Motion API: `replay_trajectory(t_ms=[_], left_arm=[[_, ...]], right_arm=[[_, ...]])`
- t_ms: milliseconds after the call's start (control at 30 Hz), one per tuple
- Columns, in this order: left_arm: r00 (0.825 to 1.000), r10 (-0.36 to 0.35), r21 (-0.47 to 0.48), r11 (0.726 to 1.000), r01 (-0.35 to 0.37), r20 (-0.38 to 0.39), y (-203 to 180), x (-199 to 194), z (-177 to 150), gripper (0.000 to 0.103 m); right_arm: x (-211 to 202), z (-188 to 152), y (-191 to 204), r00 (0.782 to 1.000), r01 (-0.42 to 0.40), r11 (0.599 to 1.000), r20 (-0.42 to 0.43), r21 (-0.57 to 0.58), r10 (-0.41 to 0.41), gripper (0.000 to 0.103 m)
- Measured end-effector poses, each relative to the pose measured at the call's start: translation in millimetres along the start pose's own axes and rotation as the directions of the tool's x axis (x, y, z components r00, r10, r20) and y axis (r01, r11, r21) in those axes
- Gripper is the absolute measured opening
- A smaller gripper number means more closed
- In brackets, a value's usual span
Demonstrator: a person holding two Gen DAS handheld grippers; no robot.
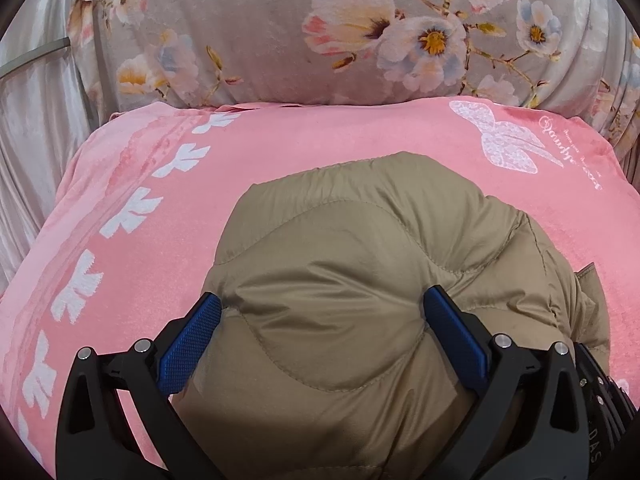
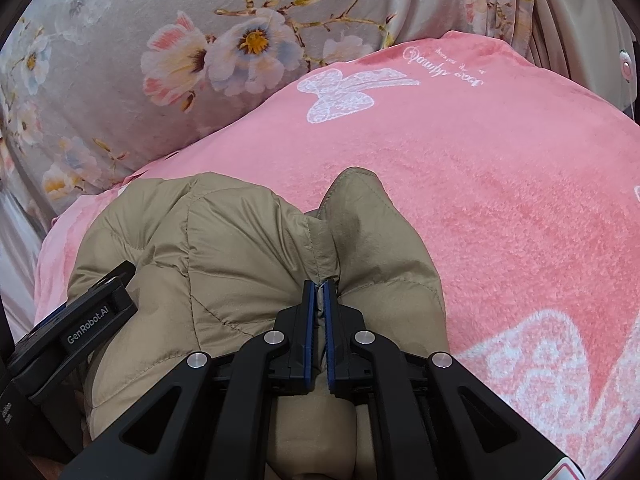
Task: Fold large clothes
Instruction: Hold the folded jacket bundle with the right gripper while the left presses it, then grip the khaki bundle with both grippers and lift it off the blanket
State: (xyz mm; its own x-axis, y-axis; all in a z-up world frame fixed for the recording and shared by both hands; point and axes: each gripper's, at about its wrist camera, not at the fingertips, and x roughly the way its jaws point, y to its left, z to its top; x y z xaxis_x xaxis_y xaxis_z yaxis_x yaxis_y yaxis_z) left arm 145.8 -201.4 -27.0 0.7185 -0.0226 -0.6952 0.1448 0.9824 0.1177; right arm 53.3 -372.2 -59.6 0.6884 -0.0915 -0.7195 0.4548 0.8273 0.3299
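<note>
The tan quilted jacket [image 1: 360,280] lies bundled on the pink blanket [image 1: 280,140]; left gripper [image 1: 322,312] spread astride it, right gripper [image 2: 319,286] pinching its seam at the right edge

One jacket [image 1: 360,280], one blanket [image 1: 280,152], two grippers [image 2: 319,286].

text: "GenRobot.AI" | on: left claw [image 2: 94,322] housing | blanket [image 2: 500,184] script: unreadable
</note>
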Motion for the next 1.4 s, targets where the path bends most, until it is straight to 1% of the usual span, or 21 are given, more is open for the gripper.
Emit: replay_trajectory(t_ms=[133,200,267,367,467,500,567,600,667,700,800,833,867,900,1033,1100,1133,1200,1233,1300,1400], left_arm=[[0.995,-0.077,0.007,0.997,0.078,-0.064,16,-11,-1,0.098],[0.983,-0.144,-0.020,0.990,0.142,-0.111,38,-26,-5,0.098],[0.960,-0.227,-0.087,0.973,0.215,-0.163,64,-38,-12,0.098],[0.912,-0.339,-0.172,0.937,0.304,-0.233,96,-46,-23,0.098],[0.878,-0.370,-0.203,0.925,0.320,-0.304,111,-47,-39,0.098],[0.862,-0.392,-0.222,0.916,0.334,-0.321,115,-47,-44,0.098],[0.810,-0.468,-0.280,0.879,0.386,-0.352,119,-46,-57,0.098],[0.769,-0.524,-0.319,0.847,0.425,-0.367,120,-45,-64,0.098],[0.705,-0.594,-0.370,0.801,0.471,-0.388,118,-41,-74,0.098],[0.712,-0.587,-0.361,0.806,0.469,-0.385,118,-42,-76,0.098],[0.717,-0.581,-0.345,0.811,0.472,-0.385,115,-44,-78,0.098],[0.715,-0.582,-0.348,0.810,0.471,-0.387,115,-43,-78,0.098],[0.714,-0.582,-0.349,0.810,0.470,-0.389,115,-43,-77,0.098],[0.715,-0.580,-0.350,0.811,0.468,-0.390,115,-43,-78,0.098],[0.720,-0.578,-0.351,0.813,0.465,-0.384,117,-42,-78,0.098],[0.735,-0.565,-0.333,0.822,0.461,-0.377,112,-46,-75,0.096],[0.749,-0.549,-0.311,0.834,0.457,-0.371,108,-50,-73,0.093],[0.786,-0.503,-0.240,0.864,0.442,-0.359,103,-62,-69,0.078],[0.797,-0.489,-0.216,0.872,0.439,-0.354,101,-68,-66,0.073],[0.819,-0.469,-0.164,0.883,0.439,-0.331,101,-82,-58,0.057],[0.844,-0.465,-0.098,0.884,0.456,-0.267,101,-104,-42,0.047]], right_arm=[[-9,8,-10,0.997,-0.001,1.000,-0.073,0.014,0.002,0.027],[-28,9,-26,0.993,-0.033,0.997,-0.112,0.070,0.041,0.049],[-43,7,-48,0.980,-0.097,0.983,-0.158,0.153,0.121,0.057],[-50,-1,-76,0.944,-0.140,0.958,-0.258,0.251,0.205,0.059],[-46,-13,-90,0.894,-0.176,0.935,-0.347,0.307,0.282,0.060],[-44,-17,-91,0.877,-0.197,0.924,-0.364,0.327,0.315,0.060],[-38,-27,-90,0.841,-0.225,0.907,-0.400,0.355,0.365,0.060],[-35,-31,-87,0.826,-0.236,0.902,-0.414,0.362,0.383,0.060],[-37,-37,-82,0.827,-0.250,0.901,-0.406,0.355,0.389,0.061],[-38,-39,-80,0.826,-0.256,0.900,-0.404,0.353,0.393,0.061],[-37,-49,-73,0.788,-0.298,0.863,-0.405,0.408,0.464,0.061],[-35,-54,-68,0.763,-0.326,0.843,-0.407,0.427,0.501,0.061],[-30,-59,-63,0.728,-0.359,0.812,-0.407,0.460,0.552,0.061],[-27,-63,-60,0.713,-0.372,0.797,-0.404,0.476,0.573,0.061],[-24,-63,-50,0.722,-0.389,0.803,-0.392,0.451,0.570,0.061],[-23,-63,-48,0.716,-0.408,0.793,-0.381,0.452,0.585,0.042],[-26,-62,-46,0.717,-0.419,0.791,-0.372,0.445,0.589,0.037],[-38,-60,-45,0.743,-0.426,0.810,-0.355,0.404,0.568,0.022],[-46,-55,-38,0.766,-0.423,0.829,-0.344,0.365,0.543,0.021],[-66,-40,-20,0.812,-0.429,0.864,-0.306,0.264,0.497,0.017],[-92,-15,8,0.855,-0.443,0.885,-0.230,0.141,0.464,0.016]])
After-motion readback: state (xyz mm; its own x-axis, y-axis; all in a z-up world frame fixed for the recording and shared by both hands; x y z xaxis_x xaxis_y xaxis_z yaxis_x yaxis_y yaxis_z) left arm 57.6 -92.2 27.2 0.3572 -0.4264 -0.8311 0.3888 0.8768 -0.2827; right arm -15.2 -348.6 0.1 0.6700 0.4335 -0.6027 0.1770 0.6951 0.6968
